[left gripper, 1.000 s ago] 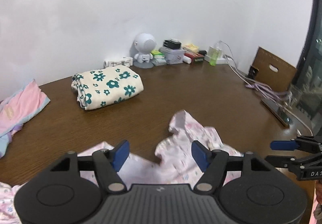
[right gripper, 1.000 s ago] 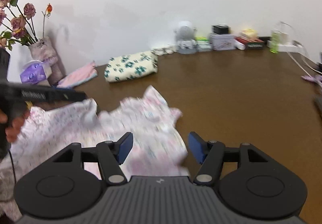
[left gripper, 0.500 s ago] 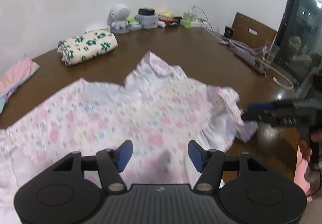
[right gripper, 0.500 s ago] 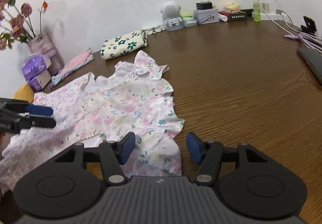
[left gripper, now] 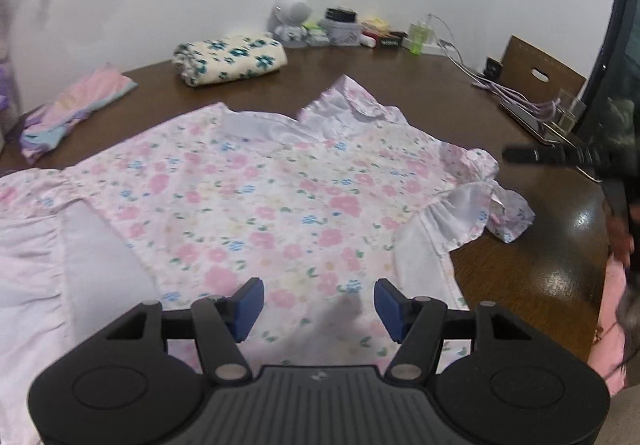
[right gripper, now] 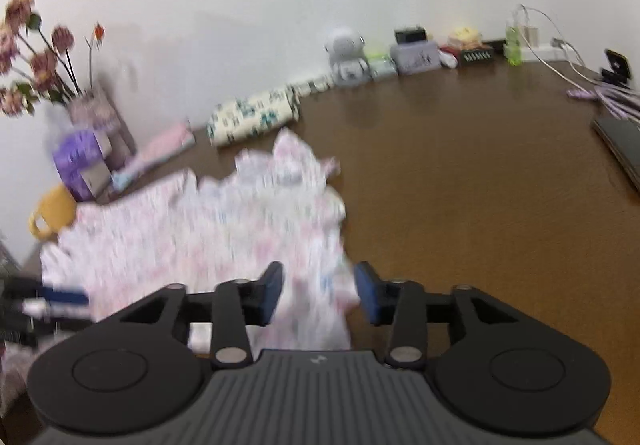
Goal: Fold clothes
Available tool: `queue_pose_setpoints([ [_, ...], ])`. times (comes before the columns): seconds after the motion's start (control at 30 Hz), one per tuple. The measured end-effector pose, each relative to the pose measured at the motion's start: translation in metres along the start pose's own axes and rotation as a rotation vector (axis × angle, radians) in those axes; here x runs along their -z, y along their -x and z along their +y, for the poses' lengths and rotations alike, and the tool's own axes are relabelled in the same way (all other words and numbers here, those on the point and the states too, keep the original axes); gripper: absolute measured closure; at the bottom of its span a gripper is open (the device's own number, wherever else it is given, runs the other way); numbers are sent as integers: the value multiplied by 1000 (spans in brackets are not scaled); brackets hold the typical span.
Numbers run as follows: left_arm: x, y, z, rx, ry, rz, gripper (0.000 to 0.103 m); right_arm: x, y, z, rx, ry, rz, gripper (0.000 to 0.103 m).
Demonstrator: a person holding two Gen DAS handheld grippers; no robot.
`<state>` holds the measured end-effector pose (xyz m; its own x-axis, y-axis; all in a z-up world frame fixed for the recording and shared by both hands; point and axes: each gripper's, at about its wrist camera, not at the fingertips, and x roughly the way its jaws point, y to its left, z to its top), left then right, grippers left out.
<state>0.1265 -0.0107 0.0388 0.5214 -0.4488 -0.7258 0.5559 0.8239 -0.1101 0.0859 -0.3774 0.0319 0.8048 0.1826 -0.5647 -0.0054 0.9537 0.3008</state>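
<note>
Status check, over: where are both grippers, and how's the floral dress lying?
Left gripper open above dress. Right gripper, jaws just been closing, cloth between, no grip seen. Dress spread flat on table. Nothing blocking.

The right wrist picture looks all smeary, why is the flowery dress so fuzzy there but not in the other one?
Right wrist view: motion blur smears the floral dress and the dried flowers, while the right tool itself stays sharp. Left wrist view: the dress is crisp, and glare shines on the wooden table at the right; the fisheye lens bends its edges.
</note>
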Motion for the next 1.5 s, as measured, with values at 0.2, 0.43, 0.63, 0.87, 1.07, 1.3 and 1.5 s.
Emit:
queue_pose_setpoints([
  [0.2,-23,-1,6,-16,24,-25,44,-58,-71,6,-26,41,89,58],
  [0.43,-90,-53,-19,12,-39,-28,64,-78,-145,7,1,43,185,59],
  [0.63,-118,-118,-48,77,-91,-67,74,-77,-158,-2,-52,-7,180,84],
  [0.87,-124,-159,-51,66,-91,-63,78,-77,-159,-17,-165,-131,126,102],
  [1.07,-127,-170,-41,65,-36,-56,87,-76,-155,-32,-118,-211,43,102],
  [1.3,-120,-169,-44,61,-68,-99,87,-76,-165,-34,-156,-226,85,78],
  [1.5,-122,-172,-44,80,-52,-109,87,-89,-178,-33,-177,-201,119,85],
])
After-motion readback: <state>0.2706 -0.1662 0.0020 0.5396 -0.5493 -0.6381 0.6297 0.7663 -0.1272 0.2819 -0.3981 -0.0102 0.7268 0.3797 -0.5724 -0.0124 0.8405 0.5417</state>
